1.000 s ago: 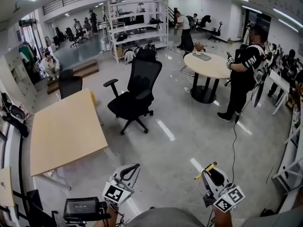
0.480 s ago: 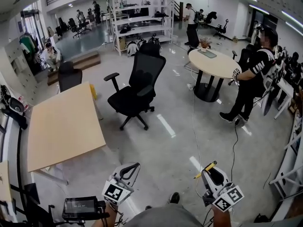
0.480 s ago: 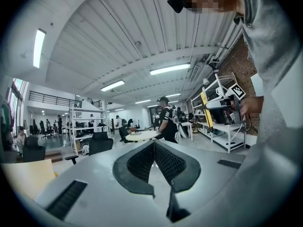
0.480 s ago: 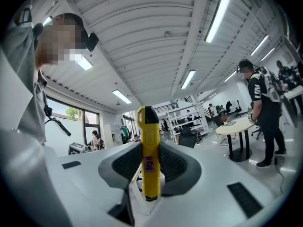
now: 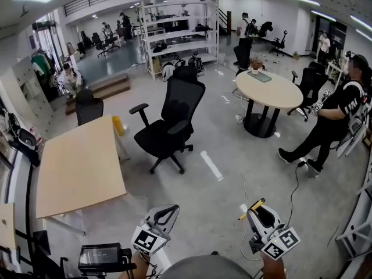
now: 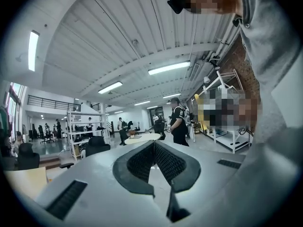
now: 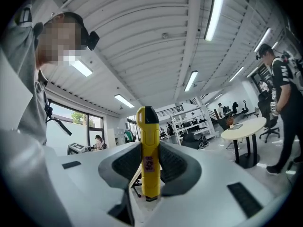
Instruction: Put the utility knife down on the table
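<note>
Grey floor is spreading out below, and both tools are hovering over it, close to the camera. The left tool [image 5: 169, 210] is sitting with its jaws pressed together at the tips, nothing between them. The right tool [image 5: 258, 211] is clamping the knife [image 7: 149, 155] across its yellow body, the black-capped end poking out past the jaws. So the knife is hanging in the air, well apart from the wooden surface [image 5: 78, 161] lying off to the left. Further out, a black chair [image 5: 171, 118] is standing between that surface and a round surface [image 5: 276, 92]. A person [image 5: 337, 118] in black is leaning just beside the round one. Shelves [image 5: 180, 31] are standing at the back.
</note>
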### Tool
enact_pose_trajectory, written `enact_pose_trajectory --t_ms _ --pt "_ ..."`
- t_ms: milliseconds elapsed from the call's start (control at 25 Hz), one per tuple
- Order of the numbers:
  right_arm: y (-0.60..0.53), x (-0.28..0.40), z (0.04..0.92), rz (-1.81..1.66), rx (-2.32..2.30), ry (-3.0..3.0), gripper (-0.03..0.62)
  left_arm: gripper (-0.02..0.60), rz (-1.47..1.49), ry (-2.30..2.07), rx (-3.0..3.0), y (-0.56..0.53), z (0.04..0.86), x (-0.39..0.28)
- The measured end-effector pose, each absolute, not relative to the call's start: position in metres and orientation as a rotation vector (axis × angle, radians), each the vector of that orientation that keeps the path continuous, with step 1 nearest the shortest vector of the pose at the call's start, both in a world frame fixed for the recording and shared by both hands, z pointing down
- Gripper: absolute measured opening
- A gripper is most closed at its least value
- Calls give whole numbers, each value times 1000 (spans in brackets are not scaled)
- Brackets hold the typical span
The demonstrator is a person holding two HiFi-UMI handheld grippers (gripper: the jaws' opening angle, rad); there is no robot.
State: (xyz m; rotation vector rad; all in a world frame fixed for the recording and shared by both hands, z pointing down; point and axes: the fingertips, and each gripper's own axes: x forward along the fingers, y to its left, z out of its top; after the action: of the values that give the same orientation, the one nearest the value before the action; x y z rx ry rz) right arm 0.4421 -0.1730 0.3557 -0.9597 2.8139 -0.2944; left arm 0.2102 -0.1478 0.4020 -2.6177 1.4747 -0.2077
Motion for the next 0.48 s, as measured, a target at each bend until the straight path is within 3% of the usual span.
enact_pose_trajectory --t_ms 480 --pt "-257 466 374 -349 -863 2856 117 5 -251 1583 -2583 -213 412 234"
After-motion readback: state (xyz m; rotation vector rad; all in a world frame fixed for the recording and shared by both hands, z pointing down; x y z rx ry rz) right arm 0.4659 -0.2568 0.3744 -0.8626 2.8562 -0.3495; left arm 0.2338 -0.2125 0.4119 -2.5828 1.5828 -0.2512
